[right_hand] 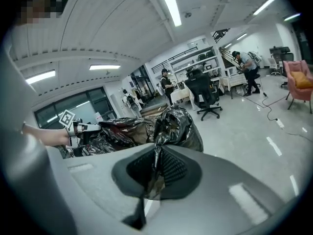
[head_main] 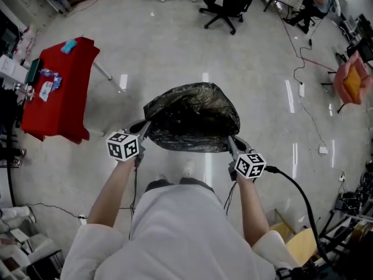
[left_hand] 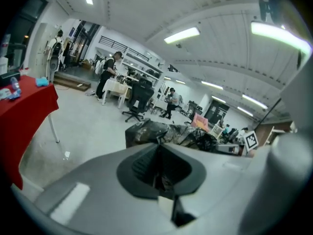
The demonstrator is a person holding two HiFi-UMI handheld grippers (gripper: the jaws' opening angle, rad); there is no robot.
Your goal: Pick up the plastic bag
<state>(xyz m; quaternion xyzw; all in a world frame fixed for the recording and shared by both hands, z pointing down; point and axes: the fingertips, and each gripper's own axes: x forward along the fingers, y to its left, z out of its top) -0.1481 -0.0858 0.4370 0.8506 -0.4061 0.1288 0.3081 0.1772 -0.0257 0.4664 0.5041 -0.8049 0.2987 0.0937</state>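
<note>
A crumpled black plastic bag (head_main: 192,116) hangs in the air above the floor, stretched between my two grippers. My left gripper (head_main: 145,129) is shut on the bag's left edge, and my right gripper (head_main: 229,140) is shut on its right edge. In the left gripper view the jaws stand closed with a sliver of black film pinched between them, and the bag (left_hand: 146,131) bulges just beyond. In the right gripper view a fold of the bag (right_hand: 176,125) runs down into the closed jaws, with the left gripper (right_hand: 73,127) visible across the bag.
A table with a red cloth (head_main: 58,92) and small items stands at the left. A black office chair (head_main: 224,4) is at the far side, and a pink armchair (head_main: 352,80) at the right. A cable (head_main: 303,57) trails over the floor. A wooden seat (head_main: 297,244) is near my right elbow.
</note>
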